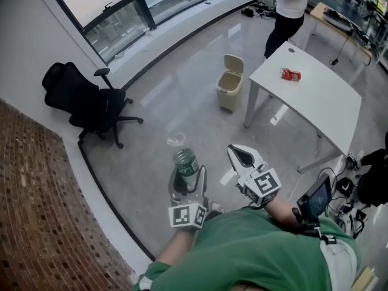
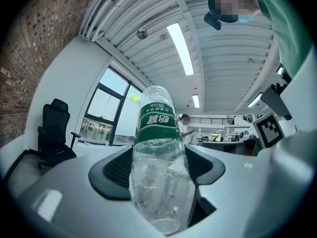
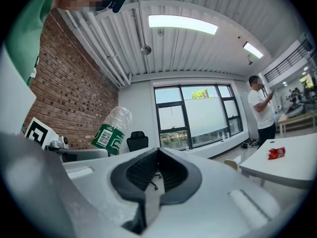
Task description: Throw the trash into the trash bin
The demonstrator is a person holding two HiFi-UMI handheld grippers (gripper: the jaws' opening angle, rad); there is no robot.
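Left gripper (image 1: pixel 188 183) clamped the plastic bottle (image 1: pixel 185 161); right gripper (image 1: pixel 241 155) sat closed, empty. Judged risk: the thin bottle could slip short of the trash bin (image 1: pixel 231 83) ahead.

A green shirt (image 1: pixel 254 253) fills the head view at six o'clock. The left gripper (image 1: pixel 188 173) and right gripper (image 1: pixel 241 156) are pale grey with black ribbed pads (image 2: pixel 119 170). Each bears a white marker cube (image 1: pixel 187 215) with black squares at its six o'clock end.

The room is holding two grippers (left gripper (image 1: pixel 188 176), right gripper (image 1: pixel 237 153)), one green-labelled plastic bottle (image 1: pixel 185 162), one trash bin (image 1: pixel 230 85), one office chair (image 1: pixel 85 102), one white table (image 1: pixel 315 102), one red packet (image 1: pixel 290 74) and one person (image 1: pixel 290 5).
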